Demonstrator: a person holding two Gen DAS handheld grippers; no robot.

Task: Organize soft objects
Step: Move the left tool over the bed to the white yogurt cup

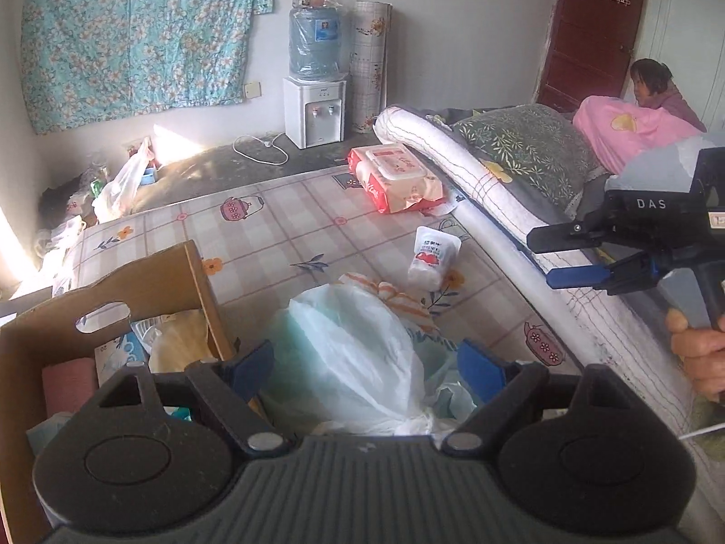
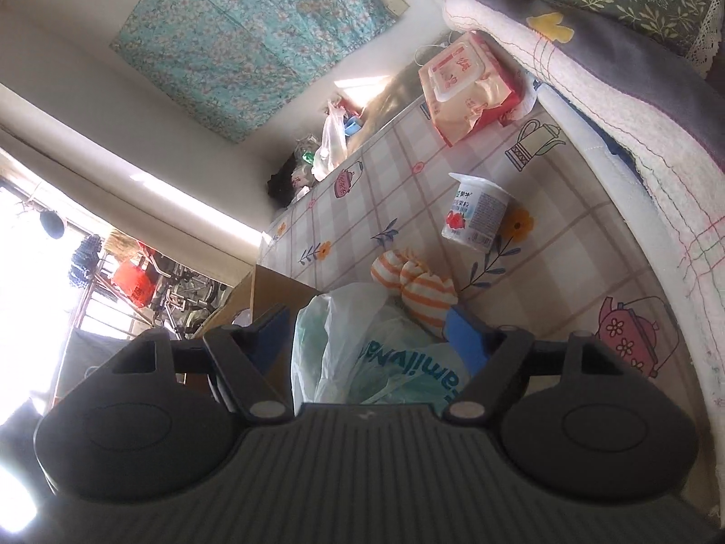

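Where my left gripper (image 1: 367, 374) hangs spread over the tied plastic bag (image 1: 353, 353), nothing is pinched. Beside it, the cardboard box (image 1: 45, 331) holds packets and a pink roll (image 1: 68, 383). My right gripper (image 1: 550, 256), likewise spread and empty, points across the patterned mat (image 1: 272, 235). Beyond lie the striped cloth (image 2: 417, 288), yogurt cup (image 1: 432, 258) and wipes pack (image 1: 396, 177).

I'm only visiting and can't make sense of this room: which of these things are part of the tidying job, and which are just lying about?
Part of the job:
- white plastic bag
- orange-striped soft bundle
- wipes pack
- small pouch
- cardboard box
- left gripper and right gripper, both open

Just lying about:
- water dispenser
- green leafy pillow
- rolled mat
- floor bags
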